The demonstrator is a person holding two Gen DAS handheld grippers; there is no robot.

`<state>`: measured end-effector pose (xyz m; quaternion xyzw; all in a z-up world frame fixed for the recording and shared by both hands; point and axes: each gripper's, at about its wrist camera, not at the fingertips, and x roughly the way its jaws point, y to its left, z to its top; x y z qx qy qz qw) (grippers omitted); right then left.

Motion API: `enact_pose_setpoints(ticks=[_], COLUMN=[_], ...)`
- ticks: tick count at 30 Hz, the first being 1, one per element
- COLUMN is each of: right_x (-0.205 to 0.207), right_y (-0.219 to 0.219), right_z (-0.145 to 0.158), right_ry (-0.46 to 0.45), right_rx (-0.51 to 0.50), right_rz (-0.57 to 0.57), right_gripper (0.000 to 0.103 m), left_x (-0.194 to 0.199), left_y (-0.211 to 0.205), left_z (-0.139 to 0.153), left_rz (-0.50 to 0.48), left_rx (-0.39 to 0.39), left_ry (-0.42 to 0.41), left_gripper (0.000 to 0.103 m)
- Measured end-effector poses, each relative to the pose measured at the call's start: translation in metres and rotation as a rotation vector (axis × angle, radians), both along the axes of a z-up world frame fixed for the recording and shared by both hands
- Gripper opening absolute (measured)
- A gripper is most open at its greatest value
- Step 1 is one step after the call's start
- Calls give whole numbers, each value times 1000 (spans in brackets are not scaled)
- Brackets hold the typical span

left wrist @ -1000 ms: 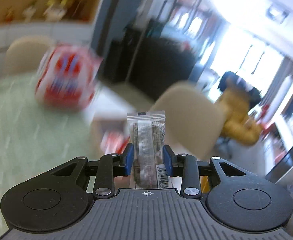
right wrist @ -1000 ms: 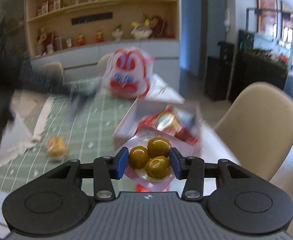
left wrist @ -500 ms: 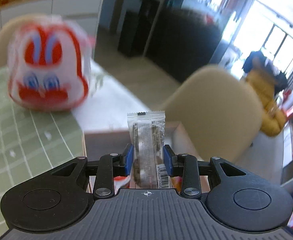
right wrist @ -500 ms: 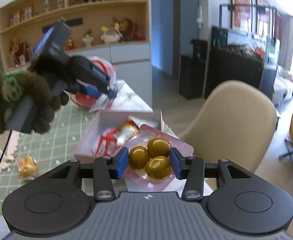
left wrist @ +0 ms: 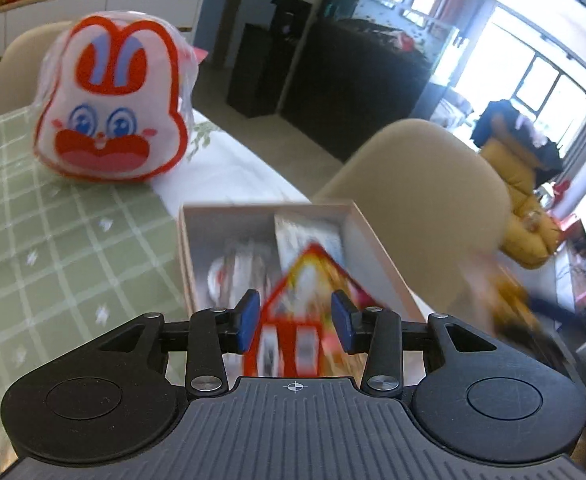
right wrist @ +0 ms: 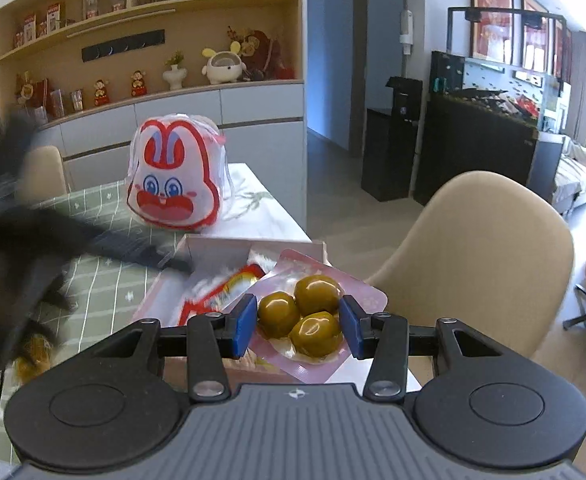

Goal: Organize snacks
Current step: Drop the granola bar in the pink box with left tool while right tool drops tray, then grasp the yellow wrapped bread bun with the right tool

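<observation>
- White-and-red rabbit-face bag [left wrist: 113, 104], plastic-wrapped: upright on the green checked tablecloth [left wrist: 53, 240], far left, behind the box.
- Shallow white cardboard box [left wrist: 365, 240]: at the table's right edge beside a beige chair [left wrist: 425, 196]; contains blurred snack packets, among them a red-and-yellow packet [left wrist: 309, 276].
- Left gripper [left wrist: 295, 322]: blue pads spread apart, gripping nothing, above the box.
- Right gripper [right wrist: 299, 326]: pads clenched on a pink packet of three olive-green round fruits [right wrist: 305, 312], just over the box's near corner.
</observation>
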<state>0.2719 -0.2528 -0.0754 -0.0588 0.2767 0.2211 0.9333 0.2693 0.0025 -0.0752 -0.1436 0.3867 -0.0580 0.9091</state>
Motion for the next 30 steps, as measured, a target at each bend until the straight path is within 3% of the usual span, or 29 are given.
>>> enact_pose_setpoints(ticks=[6,10,14,17,21,25,30], right_x=[68,120,137,134,118,74,13], right_y=[57,90,104,106,95,83,72], right_z=[-10,-35,-70,-83,-76,-54,-35], right_ry=[17,168,281,271,294,159,42], right_rx=[-21,-19,-51,-72,-20,-42,-78], right_rz=[37,24,-5,-7,9,34,117], right_gripper=[45,45,45,47,52,65,71], left_x=[-78,-104,-124,-134,-130,-125,-129], left_y=[-5,4,20,25,28,23,17], left_z=[-20,-35,-29,-20,-12,-15,-21], left_rz=[8,65,159,201,200,164,140], left_rx=[-80,-90,-78,-25,-20,-23,-43], left_ry=[90,155,143,123,118,129,127], left_gripper=[43,42,42,42,42,42,42])
